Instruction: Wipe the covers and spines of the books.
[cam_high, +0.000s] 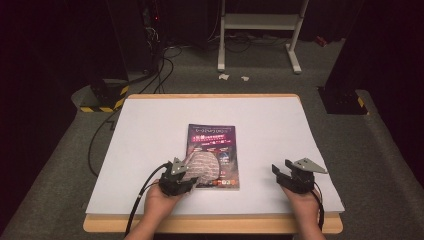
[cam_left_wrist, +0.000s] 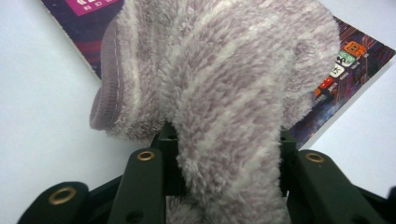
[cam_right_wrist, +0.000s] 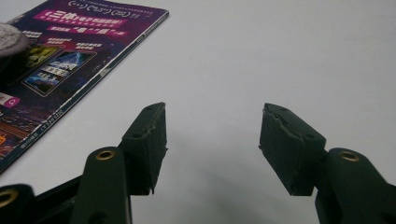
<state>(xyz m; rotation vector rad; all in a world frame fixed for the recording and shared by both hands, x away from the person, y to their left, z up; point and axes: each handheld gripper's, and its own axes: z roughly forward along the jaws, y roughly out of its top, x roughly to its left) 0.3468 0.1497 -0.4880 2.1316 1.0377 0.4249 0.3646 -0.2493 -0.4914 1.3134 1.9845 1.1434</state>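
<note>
A: Sock (cam_high: 202, 167) is what you are holding in your left gripper (cam_high: 186, 176) — a fuzzy one, striped in pale purple and white. Your jaws are pinching a thick fold of it; in the left gripper view the plush (cam_left_wrist: 219, 93) is bulging out between the two black jaws and spreading wide beyond them.

B: And where is it lying?

A: The sock is draping over the near left part of the magazine (cam_high: 214, 137), the one with the purple cover, which is lying flat in the middle of the white table sheet (cam_high: 280, 120). The ribbed cuff (cam_left_wrist: 109, 74) is showing at the left in the left gripper view, hanging past the magazine's edge over the white sheet. Whether the sock is resting on the cover or lifted just clear of it, I cannot tell.

B: What about the right side?

A: You are keeping your right gripper (cam_high: 285, 172) well apart from the magazine, near the right edge of the sheet, close to the near side of the table. Its jaws are standing spread with only bare white sheet between them. In the right gripper view the magazine (cam_right_wrist: 70, 56) is lying off to the left, and a bit of the grey sock (cam_right_wrist: 11, 39) is peeking in at the left edge.
</note>
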